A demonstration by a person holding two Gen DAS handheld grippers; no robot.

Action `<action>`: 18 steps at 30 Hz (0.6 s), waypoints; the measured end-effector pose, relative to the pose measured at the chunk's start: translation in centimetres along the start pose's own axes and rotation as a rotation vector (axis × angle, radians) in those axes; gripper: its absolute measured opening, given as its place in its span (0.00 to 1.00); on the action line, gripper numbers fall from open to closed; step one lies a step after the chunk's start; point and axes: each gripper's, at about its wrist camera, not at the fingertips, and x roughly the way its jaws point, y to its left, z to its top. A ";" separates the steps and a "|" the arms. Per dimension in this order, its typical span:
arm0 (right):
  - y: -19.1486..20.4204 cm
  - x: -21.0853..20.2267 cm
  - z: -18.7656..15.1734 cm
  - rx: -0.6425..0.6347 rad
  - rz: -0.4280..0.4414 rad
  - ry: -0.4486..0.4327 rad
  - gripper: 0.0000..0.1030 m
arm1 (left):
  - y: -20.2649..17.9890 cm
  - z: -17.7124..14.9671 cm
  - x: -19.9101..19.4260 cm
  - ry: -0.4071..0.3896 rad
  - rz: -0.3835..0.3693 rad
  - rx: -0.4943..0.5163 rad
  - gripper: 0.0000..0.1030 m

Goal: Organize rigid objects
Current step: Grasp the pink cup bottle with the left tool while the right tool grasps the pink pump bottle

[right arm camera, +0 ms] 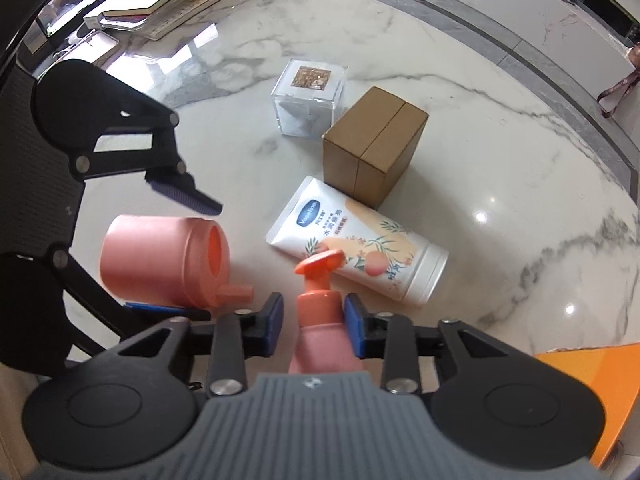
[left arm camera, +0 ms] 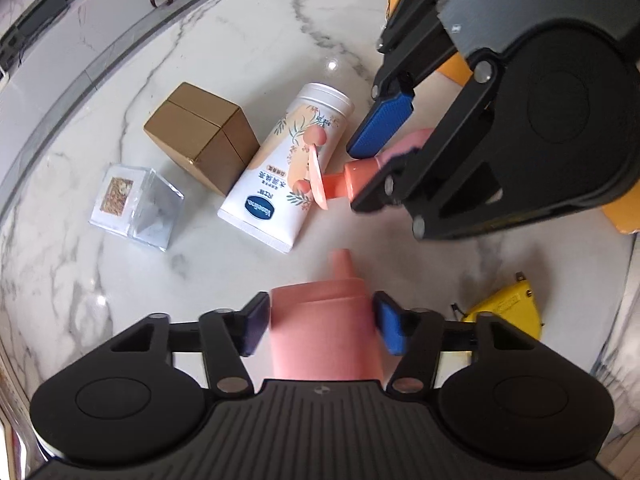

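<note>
My left gripper (left arm camera: 322, 328) is shut on a pink container (left arm camera: 324, 352) with a short spout, its blue pads pressed on both sides. The right wrist view shows that container (right arm camera: 160, 260) on its side in the left gripper (right arm camera: 208, 260), off the marble. My right gripper (right arm camera: 314, 318) is shut on a pink pump bottle (right arm camera: 320, 344) with an orange pump head (right arm camera: 320, 260). From the left wrist, the right gripper (left arm camera: 360, 178) comes in from the upper right with the pump bottle (left arm camera: 408, 140), its head over the lotion tube.
A white lotion tube (left arm camera: 286, 172) lies flat on the marble table (left arm camera: 240, 40), beside a gold-brown box (left arm camera: 200, 136) and a clear cube box (left arm camera: 136, 204). A yellow tape measure (left arm camera: 504, 312) lies at right. An orange object (right arm camera: 592, 392) sits at the right edge. Books (right arm camera: 168, 4) lie far back.
</note>
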 end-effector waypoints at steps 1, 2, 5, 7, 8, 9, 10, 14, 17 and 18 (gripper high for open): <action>0.0 -0.2 -0.2 0.001 -0.007 -0.005 0.25 | 0.0 -0.1 -0.1 0.003 0.008 -0.011 0.61; -0.1 -0.5 -0.4 0.010 -0.007 -0.009 0.25 | -0.1 -0.3 -0.5 -0.001 0.017 -0.026 0.61; -0.4 -1.6 -1.3 0.057 -0.009 -0.040 0.24 | 0.3 -0.9 -1.5 -0.048 0.023 -0.105 0.61; -0.4 -2.5 -2.1 0.092 -0.019 -0.073 0.24 | 0.4 -1.9 -3.0 -0.108 0.027 -0.186 0.60; -0.3 -3.1 -2.6 0.107 -0.022 -0.093 0.24 | 0.4 -2.4 -3.6 -0.139 0.028 -0.224 0.60; -0.1 -3.7 -3.1 0.120 -0.025 -0.114 0.23 | 0.3 -2.8 -4.2 -0.171 0.028 -0.261 0.60; 0.1 -4.4 -3.8 0.133 -0.031 -0.137 0.23 | 0.3 -3.2 -4.7 -0.203 0.025 -0.299 0.60; 1.3 -6.3 -6.7 0.205 -0.074 -0.231 0.23 | -0.8 -4.9 -5.6 -0.306 0.050 -0.444 0.59; 2.1 -7.6 -8.7 0.293 -0.100 -0.285 0.22 | -1.8 -5.3 -5.9 -0.360 0.071 -0.504 0.59; 2.4 -8.0 -9.4 0.315 -0.105 -0.304 0.22 | -2.2 -5.6 -6.2 -0.368 0.081 -0.511 0.59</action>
